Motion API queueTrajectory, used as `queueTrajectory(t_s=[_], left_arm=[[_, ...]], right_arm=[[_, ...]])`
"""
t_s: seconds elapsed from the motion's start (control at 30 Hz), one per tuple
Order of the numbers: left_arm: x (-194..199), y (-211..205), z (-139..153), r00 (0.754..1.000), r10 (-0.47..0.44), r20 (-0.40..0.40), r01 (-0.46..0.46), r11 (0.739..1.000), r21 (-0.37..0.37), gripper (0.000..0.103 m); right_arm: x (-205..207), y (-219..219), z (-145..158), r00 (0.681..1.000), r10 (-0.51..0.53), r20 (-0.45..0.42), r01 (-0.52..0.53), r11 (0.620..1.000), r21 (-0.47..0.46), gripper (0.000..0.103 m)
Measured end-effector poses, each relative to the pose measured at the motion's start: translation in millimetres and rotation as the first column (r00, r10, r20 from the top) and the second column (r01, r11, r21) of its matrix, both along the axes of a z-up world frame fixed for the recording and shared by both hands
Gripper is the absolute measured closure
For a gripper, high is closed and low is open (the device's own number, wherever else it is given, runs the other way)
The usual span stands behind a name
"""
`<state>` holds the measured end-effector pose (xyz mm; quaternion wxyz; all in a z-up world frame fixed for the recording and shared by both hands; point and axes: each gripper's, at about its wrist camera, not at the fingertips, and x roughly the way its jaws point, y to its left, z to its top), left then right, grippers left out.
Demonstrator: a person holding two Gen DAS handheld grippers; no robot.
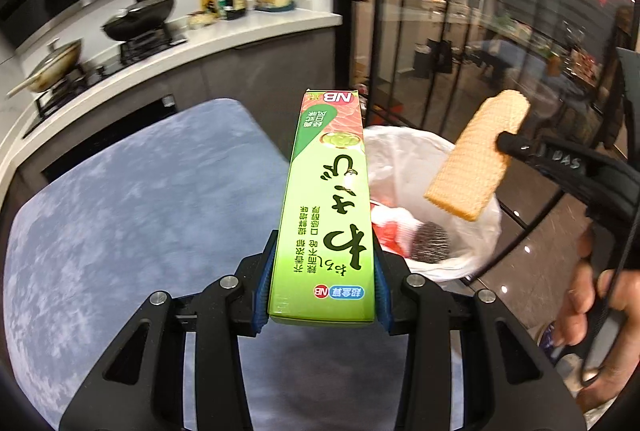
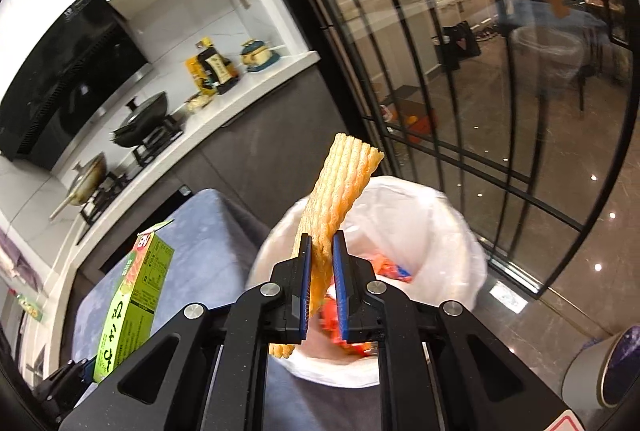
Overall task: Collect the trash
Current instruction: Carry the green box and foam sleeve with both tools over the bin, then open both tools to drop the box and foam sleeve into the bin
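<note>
My left gripper [image 1: 323, 287] is shut on a long green carton [image 1: 326, 215] that sticks straight out ahead, over the blue-grey table [image 1: 132, 215]. The same carton [image 2: 134, 295] shows at the lower left of the right wrist view. My right gripper [image 2: 320, 271] is shut on a ridged tan wafer [image 2: 340, 187], held tilted above a bin lined with a white bag [image 2: 424, 231]. In the left wrist view that wafer [image 1: 476, 159] hangs over the bin [image 1: 404, 167], which holds red wrappers and a dark scrubber [image 1: 430, 243].
A white counter [image 1: 240, 31] with a hob, two pans and bottles runs along the back left. Black-framed glass doors [image 1: 460, 31] stand behind the bin. A person's hand [image 1: 592, 311] grips the right tool. A round grey container [image 2: 612, 371] sits at the lower right.
</note>
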<state>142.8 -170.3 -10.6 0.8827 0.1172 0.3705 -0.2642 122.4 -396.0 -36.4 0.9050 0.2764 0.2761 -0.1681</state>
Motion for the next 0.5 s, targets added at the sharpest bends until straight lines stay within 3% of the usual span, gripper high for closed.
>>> queueTrajectory(t_s=[0.17,0.37,0.5], left_arm=[[-2,-34,-9,0.998,-0.055,-0.012,0.056,0.998,0.023,0.064],[11,-56,-20,0.995,-0.064,-0.072,0.065,0.998,0.016,0.064],[16,-67,-23,0.995,-0.066,-0.070,0.067,0.998,0.021,0.064]], right_arm=[[-3,-13,-10,1.000,-0.016,-0.020,0.017,1.000,0.005,0.092],[-3,-27,-18,0.999,-0.032,-0.037,0.032,0.999,0.017,0.092],[-2,-32,-20,0.998,-0.038,-0.042,0.039,0.999,0.015,0.092]])
